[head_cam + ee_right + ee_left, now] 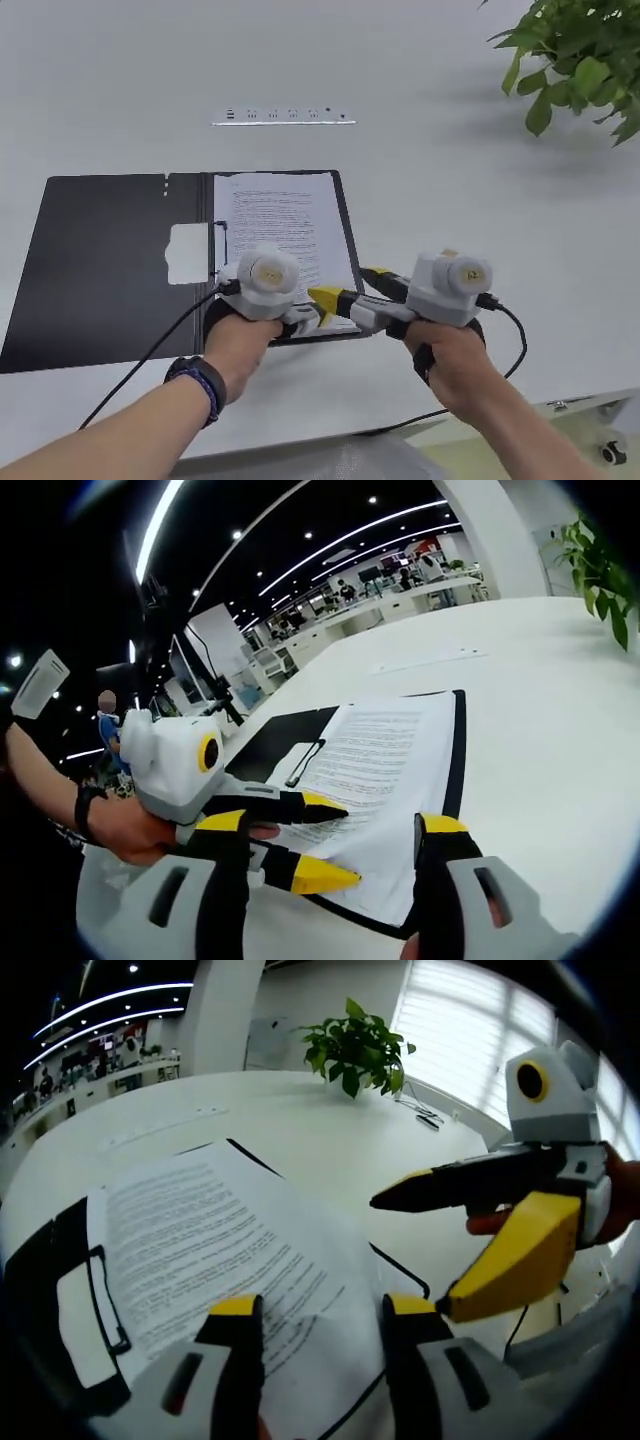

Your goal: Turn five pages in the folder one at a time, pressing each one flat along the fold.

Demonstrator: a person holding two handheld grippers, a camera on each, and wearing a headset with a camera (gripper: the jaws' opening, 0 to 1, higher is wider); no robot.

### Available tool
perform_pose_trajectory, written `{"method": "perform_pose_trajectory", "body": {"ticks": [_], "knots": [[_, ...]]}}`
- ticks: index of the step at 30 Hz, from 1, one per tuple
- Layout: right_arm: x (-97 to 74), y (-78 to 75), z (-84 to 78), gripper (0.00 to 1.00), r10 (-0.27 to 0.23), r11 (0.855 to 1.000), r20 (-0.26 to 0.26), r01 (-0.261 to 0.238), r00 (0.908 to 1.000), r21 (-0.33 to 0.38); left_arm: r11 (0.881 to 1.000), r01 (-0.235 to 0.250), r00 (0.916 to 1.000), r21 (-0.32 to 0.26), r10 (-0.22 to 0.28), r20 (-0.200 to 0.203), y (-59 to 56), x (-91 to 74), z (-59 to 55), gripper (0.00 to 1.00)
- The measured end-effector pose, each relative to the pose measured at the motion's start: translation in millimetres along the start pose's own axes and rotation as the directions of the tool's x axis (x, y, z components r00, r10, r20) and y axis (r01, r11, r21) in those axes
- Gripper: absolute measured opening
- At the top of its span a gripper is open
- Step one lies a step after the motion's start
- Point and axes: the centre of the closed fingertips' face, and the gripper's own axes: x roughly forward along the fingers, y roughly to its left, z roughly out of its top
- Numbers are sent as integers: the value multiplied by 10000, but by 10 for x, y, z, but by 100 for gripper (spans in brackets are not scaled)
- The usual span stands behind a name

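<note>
A black folder (110,260) lies open on the white table, with a stack of printed pages (285,225) on its right half. My left gripper (323,1307) is open at the pages' lower right corner, with the top sheet (220,1240) between and beyond its jaws. From the right, my right gripper (338,282) points at that same corner. It is open, one black and one yellow jaw spread apart (412,1255). In the right gripper view my own jaws (335,825) frame the left gripper (350,844) and the pages (385,760).
A white pocket with a clip (188,253) sits on the inside of the left cover. A power strip (283,116) is set in the table behind the folder, and a potted plant (585,55) stands at the back right. The table's front edge is close below my hands.
</note>
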Motion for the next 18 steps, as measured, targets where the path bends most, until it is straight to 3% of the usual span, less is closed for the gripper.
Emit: {"method": "perform_pose_trajectory", "body": {"ticks": [10, 18], "knots": [[96, -66, -73, 65, 149, 9989, -197, -140, 9997, 449, 10000, 8, 10000, 43, -8, -6, 13, 1, 0, 47], [104, -64, -121, 64, 155, 9994, -427, -143, 9990, 300, 10000, 35, 10000, 62, -35, 0, 11, -5, -4, 48]]}}
